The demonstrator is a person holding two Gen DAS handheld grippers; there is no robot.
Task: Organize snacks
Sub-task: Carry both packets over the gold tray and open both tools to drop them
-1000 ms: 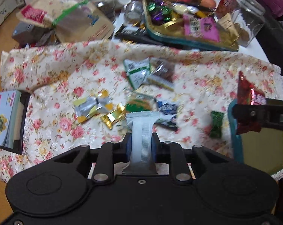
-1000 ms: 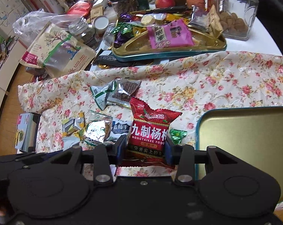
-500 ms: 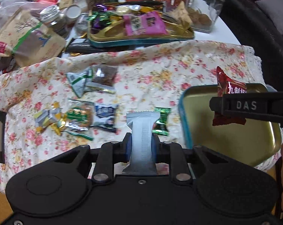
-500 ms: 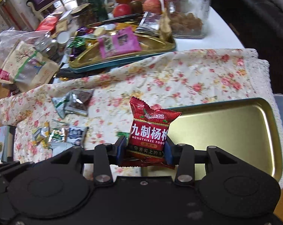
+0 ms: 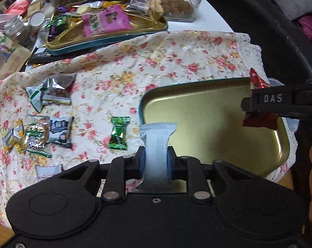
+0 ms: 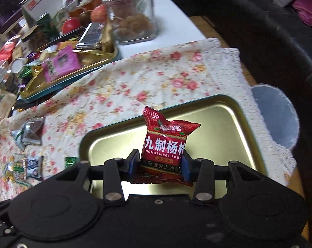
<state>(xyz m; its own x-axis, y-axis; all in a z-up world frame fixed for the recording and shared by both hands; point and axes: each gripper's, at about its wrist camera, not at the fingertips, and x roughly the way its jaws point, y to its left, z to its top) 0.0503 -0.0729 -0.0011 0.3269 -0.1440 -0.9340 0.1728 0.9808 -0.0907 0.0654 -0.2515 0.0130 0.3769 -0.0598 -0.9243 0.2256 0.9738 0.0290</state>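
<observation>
Over gold tray (image 6: 234,140) | right tool (image 6: 160,164) pinches red packet (image 6: 166,142), bottom hidden | left tool (image 5: 156,161) pinches silver packet (image 5: 157,144)

The rectangular gold metal tray with a teal rim (image 5: 234,95) lies at the near right of the flowered cloth (image 5: 176,57). Just left of it on the cloth sits a green foil-wrapped candy (image 5: 118,133); further left lies a cluster of small wrapped snacks (image 5: 50,132), and beyond those two more sachets (image 5: 52,92). At the far edge of the cloth stands a second gold tray heaped with snacks (image 5: 106,39), and right of it a square glass jar of biscuits (image 5: 180,6)
</observation>
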